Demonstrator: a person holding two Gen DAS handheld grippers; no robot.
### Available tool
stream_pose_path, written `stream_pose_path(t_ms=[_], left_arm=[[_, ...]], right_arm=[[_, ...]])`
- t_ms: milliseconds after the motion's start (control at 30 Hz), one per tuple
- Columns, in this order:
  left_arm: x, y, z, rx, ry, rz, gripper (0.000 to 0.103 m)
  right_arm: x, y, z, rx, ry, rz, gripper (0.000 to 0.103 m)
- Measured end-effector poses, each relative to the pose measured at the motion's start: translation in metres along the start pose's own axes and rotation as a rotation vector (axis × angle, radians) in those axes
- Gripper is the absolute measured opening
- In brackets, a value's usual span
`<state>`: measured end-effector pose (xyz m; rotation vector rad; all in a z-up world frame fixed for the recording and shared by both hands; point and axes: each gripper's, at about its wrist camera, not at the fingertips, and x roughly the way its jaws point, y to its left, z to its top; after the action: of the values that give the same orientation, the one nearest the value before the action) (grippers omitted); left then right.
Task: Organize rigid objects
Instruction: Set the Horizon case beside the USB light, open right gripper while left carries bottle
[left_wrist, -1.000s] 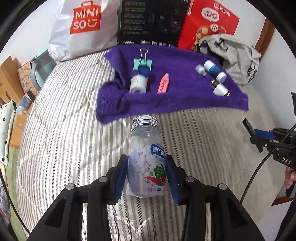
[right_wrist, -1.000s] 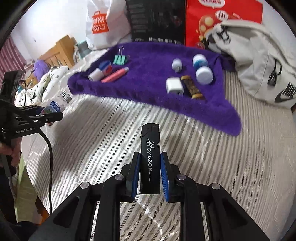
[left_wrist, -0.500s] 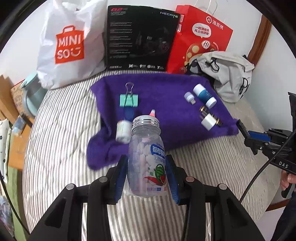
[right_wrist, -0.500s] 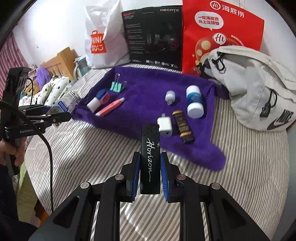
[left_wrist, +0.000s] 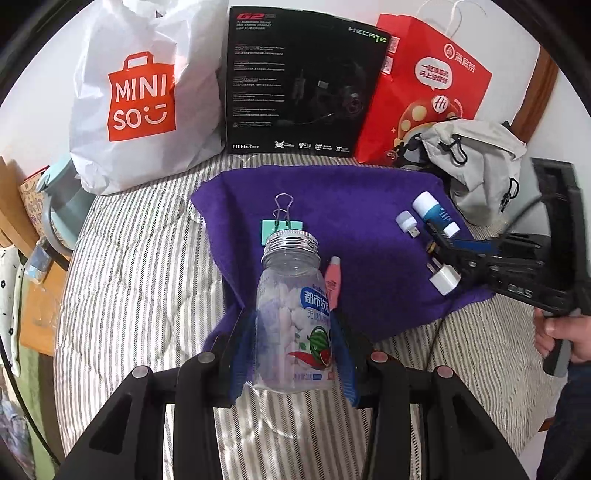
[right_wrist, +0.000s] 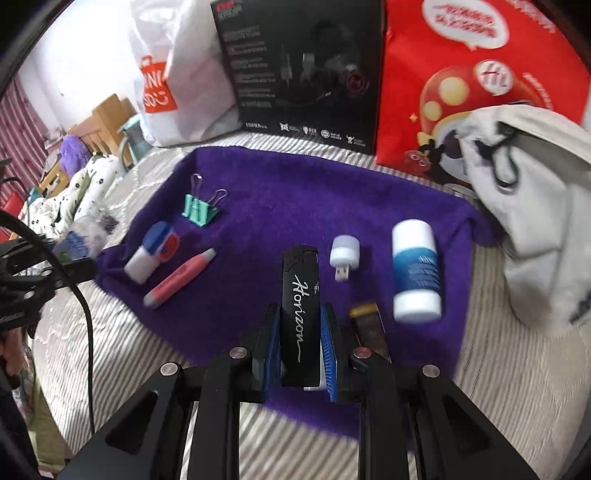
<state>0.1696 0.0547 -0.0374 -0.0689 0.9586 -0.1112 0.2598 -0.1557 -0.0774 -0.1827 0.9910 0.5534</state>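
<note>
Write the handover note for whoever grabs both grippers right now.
Left gripper: shut on the candy bottle, held over the near edge of the purple towel.
Right gripper: shut on the black lighter, over the towel's near side.
Already lying on the towel: binder clip, pink highlighter, USB light, blue-and-white tube, white charger plug.
Left: set the bottle and the lighter down on the towel, probably in free spots, then release.
</note>
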Motion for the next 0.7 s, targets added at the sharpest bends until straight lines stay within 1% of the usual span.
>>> stream_pose_path(t_ms=[167, 300, 500, 700], left_arm=[[0.01, 0.013, 0.004, -0.023, 0.002, -0.006, 0.039], [0.015, 0.022, 0.007, -0.037, 0.002, -0.011, 0.039], [0.017, 0.026, 0.013, -0.038, -0.006, -0.013, 0.039], [0.02, 0.023, 0.018, -0.034, -0.009, -0.021, 0.039]], right_arm=[[0.032, 0.004, 0.017, -0.029, 0.049, -0.019, 0.022], [0.047, 0.006, 0.023, -0.048, 0.075, -0.048, 0.022], [0.058, 0.009, 0.027, -0.072, 0.083, -0.071, 0.022], [0.061, 0.009, 0.027, -0.089, 0.084, -0.065, 0.022]])
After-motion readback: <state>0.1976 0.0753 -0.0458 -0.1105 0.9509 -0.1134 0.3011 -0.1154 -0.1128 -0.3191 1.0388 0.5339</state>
